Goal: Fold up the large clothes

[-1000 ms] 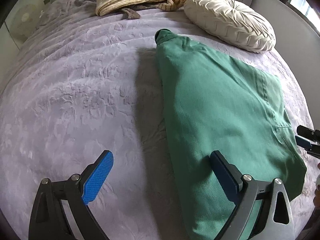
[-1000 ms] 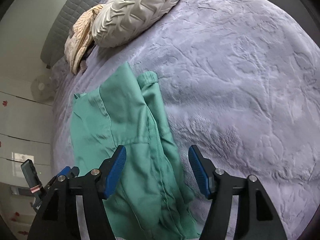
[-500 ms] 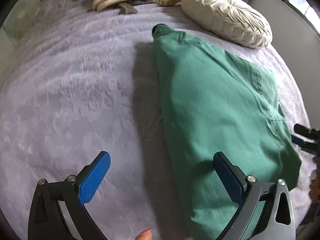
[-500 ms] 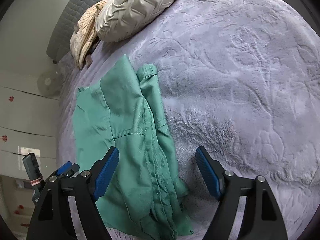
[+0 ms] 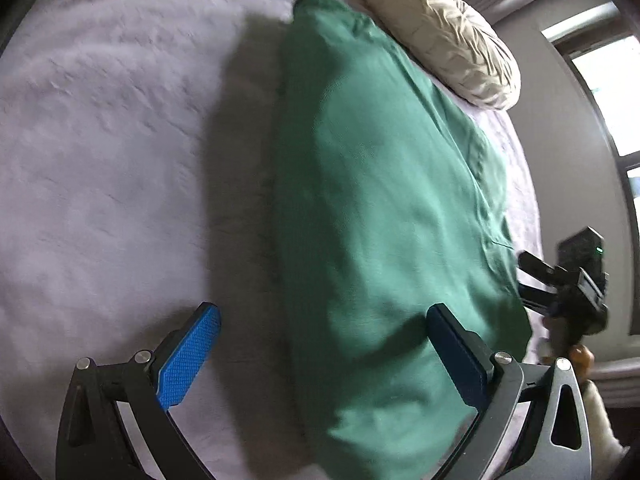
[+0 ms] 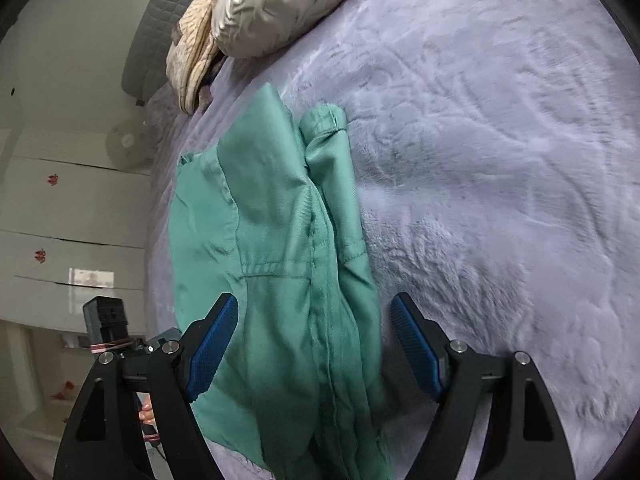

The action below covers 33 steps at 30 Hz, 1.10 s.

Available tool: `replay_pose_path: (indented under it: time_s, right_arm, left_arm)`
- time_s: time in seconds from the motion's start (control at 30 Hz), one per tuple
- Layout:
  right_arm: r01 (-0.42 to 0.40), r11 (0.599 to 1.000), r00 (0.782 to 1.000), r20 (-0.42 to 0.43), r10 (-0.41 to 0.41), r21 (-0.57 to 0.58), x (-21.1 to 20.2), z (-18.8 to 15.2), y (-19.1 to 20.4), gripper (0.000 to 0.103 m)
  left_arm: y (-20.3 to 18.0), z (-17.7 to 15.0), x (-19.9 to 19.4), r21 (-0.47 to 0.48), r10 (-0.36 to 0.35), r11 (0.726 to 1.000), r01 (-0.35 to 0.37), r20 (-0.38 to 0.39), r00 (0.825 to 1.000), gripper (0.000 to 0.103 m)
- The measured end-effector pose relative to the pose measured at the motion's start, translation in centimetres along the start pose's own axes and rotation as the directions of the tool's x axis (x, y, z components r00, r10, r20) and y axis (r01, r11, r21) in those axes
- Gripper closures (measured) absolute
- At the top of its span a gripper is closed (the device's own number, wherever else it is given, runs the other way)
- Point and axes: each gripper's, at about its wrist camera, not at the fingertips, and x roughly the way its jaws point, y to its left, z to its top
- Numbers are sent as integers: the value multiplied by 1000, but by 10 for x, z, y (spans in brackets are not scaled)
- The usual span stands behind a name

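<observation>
A large green garment point(image 5: 380, 208) lies folded lengthwise on the lilac bedspread point(image 5: 112, 168). In the right wrist view the garment point(image 6: 276, 248) shows a seam and a rolled cuff at its far end. My left gripper point(image 5: 324, 344) is open and empty, held above the garment's near end, its right finger over the cloth. My right gripper point(image 6: 314, 340) is open and empty, straddling the garment's near part from the other side. The right gripper also shows at the right edge of the left wrist view point(image 5: 560, 280).
A round cream pleated cushion point(image 5: 444, 36) lies past the garment's far end. A beige knitted throw point(image 6: 192, 56) is heaped beside it by the grey headboard point(image 6: 156, 32). A window point(image 5: 612, 88) is on the right; white drawers point(image 6: 60, 208) and a fan point(image 6: 128, 144) stand beside the bed.
The left gripper has moved forward and swung right, so the garment fills more of its view. The right gripper has moved in over the garment and its jaws stand wider apart.
</observation>
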Motion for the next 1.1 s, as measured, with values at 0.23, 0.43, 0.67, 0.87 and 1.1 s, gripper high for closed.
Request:
replay_pose_path:
  time_s: [0.23,0.43,0.67,0.87,1.1]
  right_arm:
    - [-72,997,995,-64,71,-15,28,24,3,20]
    - [-144,986,984,-121,134,-87,56,33,18,15]
    - [-130,991,984,-124,128,-12,67,37,13,31]
    - [-203,979,977,-60,204,16,47,22,23,80]
    - [-278,961,960,-18,278,2,22,-15,73,81]
  left_arm:
    - [-16,11,28,31,-51,998,52,-19,999,0]
    - [-25,16,46,77,-32,996,33,-20,999,0]
    - [-33,14,38,94,-25,995,25,5,1000,20]
    - [-41,7,3,113,-81,991,75,57,995,51]
    - [-42,-16,-57,184,-133,975,122,51,990,52]
